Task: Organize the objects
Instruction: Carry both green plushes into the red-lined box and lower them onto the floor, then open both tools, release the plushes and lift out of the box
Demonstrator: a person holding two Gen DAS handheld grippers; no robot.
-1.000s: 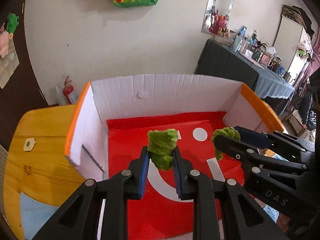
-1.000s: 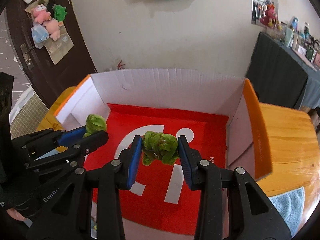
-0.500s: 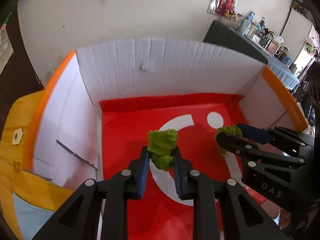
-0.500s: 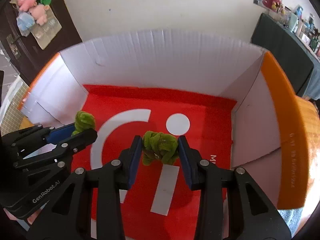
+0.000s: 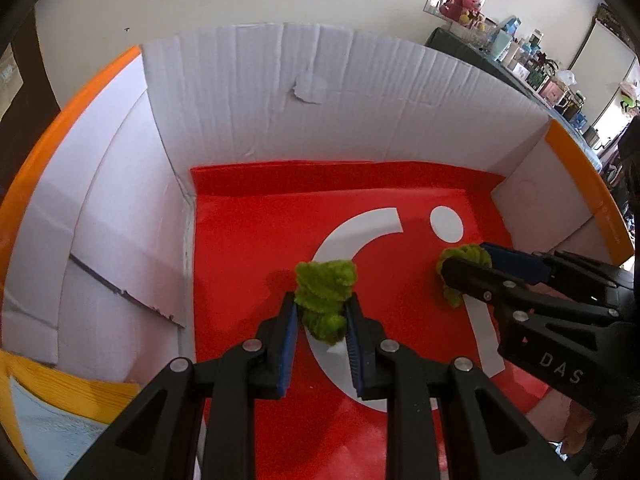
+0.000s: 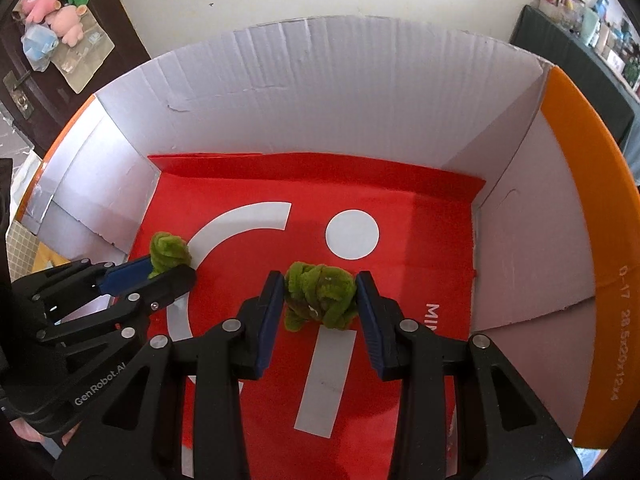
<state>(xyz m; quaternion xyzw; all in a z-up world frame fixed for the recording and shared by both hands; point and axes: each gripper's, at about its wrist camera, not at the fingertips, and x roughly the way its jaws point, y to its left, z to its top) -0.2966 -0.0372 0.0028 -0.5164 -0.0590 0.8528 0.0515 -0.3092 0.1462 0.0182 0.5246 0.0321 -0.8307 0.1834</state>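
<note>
An open cardboard box (image 5: 248, 92) with white inner walls, orange rims and a red floor (image 5: 256, 240) fills both views. My left gripper (image 5: 322, 308) is shut on a fuzzy green bundle (image 5: 325, 298), low inside the box. My right gripper (image 6: 320, 296) is shut on a second fuzzy green bundle (image 6: 320, 294), close above the red floor (image 6: 248, 184). In the left wrist view the right gripper (image 5: 466, 266) shows at the right with its bundle (image 5: 460, 256). In the right wrist view the left gripper (image 6: 168, 266) shows at the left with its bundle (image 6: 168, 250).
The box stands on a yellow wooden table (image 5: 60, 392) with a light blue cloth (image 5: 44, 436) at the near left. A dark door (image 6: 52, 56) with plush toys hangs behind. A dark-clothed table (image 5: 520, 76) with clutter stands at the back right.
Both grippers have gone forward and down into the box, each still holding its green bundle. The box walls now fill the views.
</note>
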